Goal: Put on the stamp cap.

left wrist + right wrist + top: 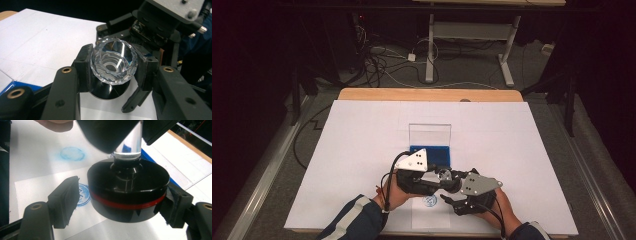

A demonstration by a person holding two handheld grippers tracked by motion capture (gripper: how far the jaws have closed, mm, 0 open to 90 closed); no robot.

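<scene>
Two grippers meeting near the table's front edge, over a sheet of paper (37, 195). Left gripper (113, 66) clamped on the faceted clear handle (113, 62) of a stamp, holding it off the paper. Right gripper (117, 203) apart around the stamp's round black base (127, 192) with its red band: far-side pad touching or nearly touching the base, near-side pad clearly away from it. Blue round stamp print (83, 195) on the paper just under the base, a fainter blue smear (72, 153) farther off. Blue ink pad (432, 154) with its clear lid (429, 134) raised, just beyond the grippers on the white table cover (362, 130).
</scene>
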